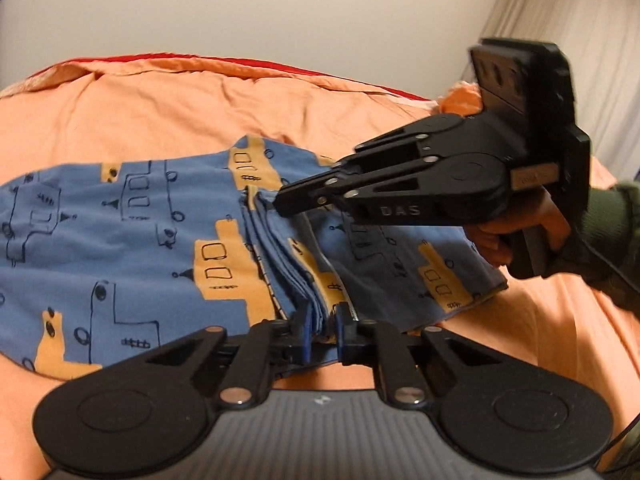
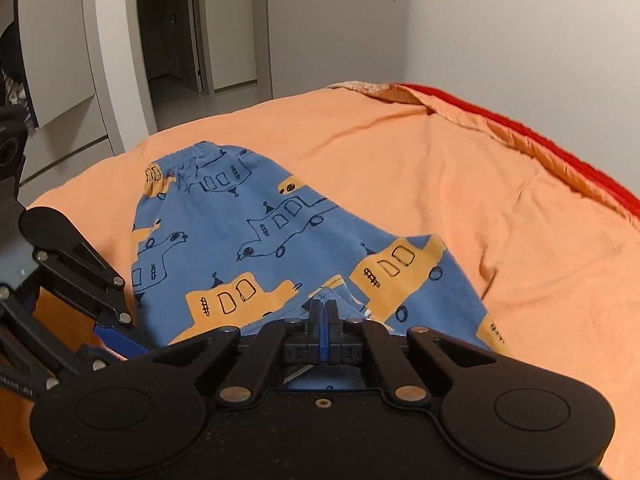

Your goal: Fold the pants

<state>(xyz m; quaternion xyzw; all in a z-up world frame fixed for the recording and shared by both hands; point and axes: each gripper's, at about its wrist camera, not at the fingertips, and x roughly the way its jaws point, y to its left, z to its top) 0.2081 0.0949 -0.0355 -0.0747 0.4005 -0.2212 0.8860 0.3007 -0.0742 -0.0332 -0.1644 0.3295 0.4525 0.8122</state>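
Pants: thin blue printed cotton, spread on the orange bedsheet, part-folded. Light, limp, likely to sag and slide; best taken at stacked edges or the waistband. Left gripper pinches a bunch of layered edges. Right gripper has its jaws pressed together on a fold of the cloth.

Warm indoor light, soft shadows; fisheye bends edges, dark vignette corners.
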